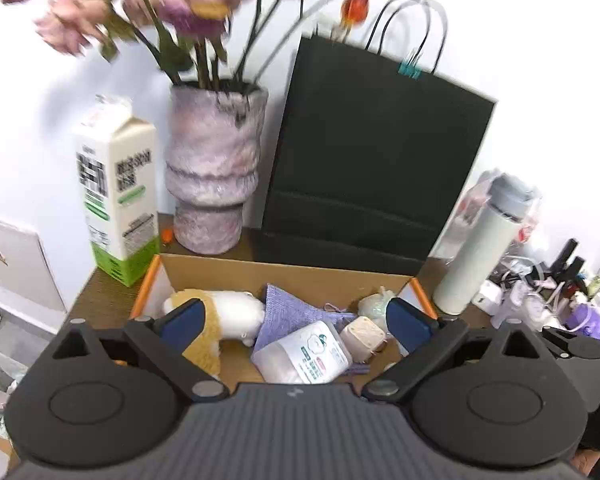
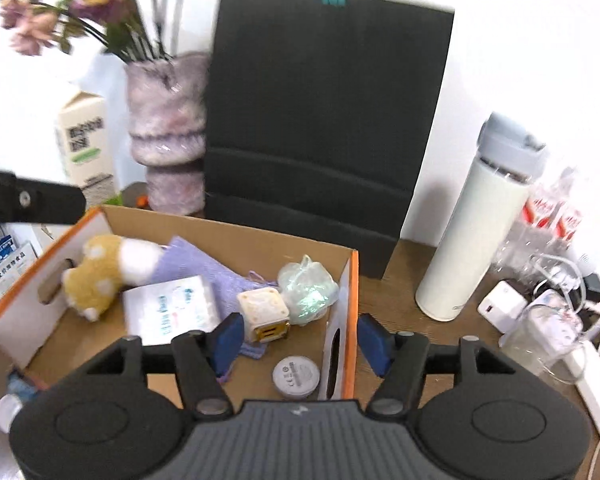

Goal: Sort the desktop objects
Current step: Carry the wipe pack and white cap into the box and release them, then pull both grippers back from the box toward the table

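Scene: we look down from both wrist views on a cardboard box (image 2: pixel 228 236) standing on a brown tabletop (image 2: pixel 396 300).
Left gripper (image 1: pixel 296 316): we see its jaws spread wide above the box, with nothing between the blue pads.
Right gripper (image 2: pixel 300 338): we see its jaws partly open, straddling the box's orange-edged right wall without pressing on it; they hold nothing.
Box contents: a yellow and white plush toy (image 2: pixel 100 276) at the left, a purple cloth (image 2: pixel 204 268) beneath a white packet (image 2: pixel 172 308), a cream cube (image 2: pixel 262 308), a crumpled plastic bundle (image 2: pixel 308 288) by the right wall, and a round grey disc (image 2: pixel 296 376) on the floor nearest us.
Behind the box: a milk carton (image 1: pixel 118 192), a pink vase (image 1: pixel 212 172) of flowers and a black paper bag (image 1: pixel 372 160).
Right of the box: a white bottle (image 2: pixel 476 236) stands upright beside tangled chargers and cables (image 2: pixel 540 312).
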Available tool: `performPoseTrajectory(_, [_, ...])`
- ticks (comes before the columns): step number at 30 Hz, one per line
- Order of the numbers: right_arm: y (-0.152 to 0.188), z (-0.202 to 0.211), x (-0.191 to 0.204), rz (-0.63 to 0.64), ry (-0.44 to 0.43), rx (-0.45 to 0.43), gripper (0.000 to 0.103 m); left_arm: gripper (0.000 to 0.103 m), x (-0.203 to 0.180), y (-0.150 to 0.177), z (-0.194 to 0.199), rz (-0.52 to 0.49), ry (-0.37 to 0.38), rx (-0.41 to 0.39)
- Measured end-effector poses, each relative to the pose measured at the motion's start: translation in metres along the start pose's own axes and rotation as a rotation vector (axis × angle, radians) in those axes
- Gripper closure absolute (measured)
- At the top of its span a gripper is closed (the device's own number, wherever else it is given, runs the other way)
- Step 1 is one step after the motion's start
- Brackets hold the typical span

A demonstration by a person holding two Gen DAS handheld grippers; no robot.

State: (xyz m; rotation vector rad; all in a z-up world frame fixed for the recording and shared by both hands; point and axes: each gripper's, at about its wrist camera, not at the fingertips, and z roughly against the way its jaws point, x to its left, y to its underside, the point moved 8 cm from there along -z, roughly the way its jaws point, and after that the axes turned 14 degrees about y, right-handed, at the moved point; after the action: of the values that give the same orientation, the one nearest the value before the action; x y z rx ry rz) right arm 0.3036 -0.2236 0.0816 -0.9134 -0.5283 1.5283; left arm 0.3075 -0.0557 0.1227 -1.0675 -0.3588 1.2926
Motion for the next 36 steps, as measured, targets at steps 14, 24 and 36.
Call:
performPoseTrajectory(14, [0.083,0.115,0.004,-0.212,-0.137,-0.119,0.026,0.0,-0.016,0.11,0.114,-0.139,-0.019,-0.085])
performPoseTrajectory(24, [0.181,0.134,0.018,-0.189,-0.059,-0.055,0.024,0.0,-0.022,0.203,0.122,-0.203,-0.077,-0.007])
performPoseTrajectory(36, [0.233,0.144,0.032,-0.166,-0.066,-0.004,0.023,0.0,-0.029,0.259,0.13,-0.223,-0.075,-0.017])
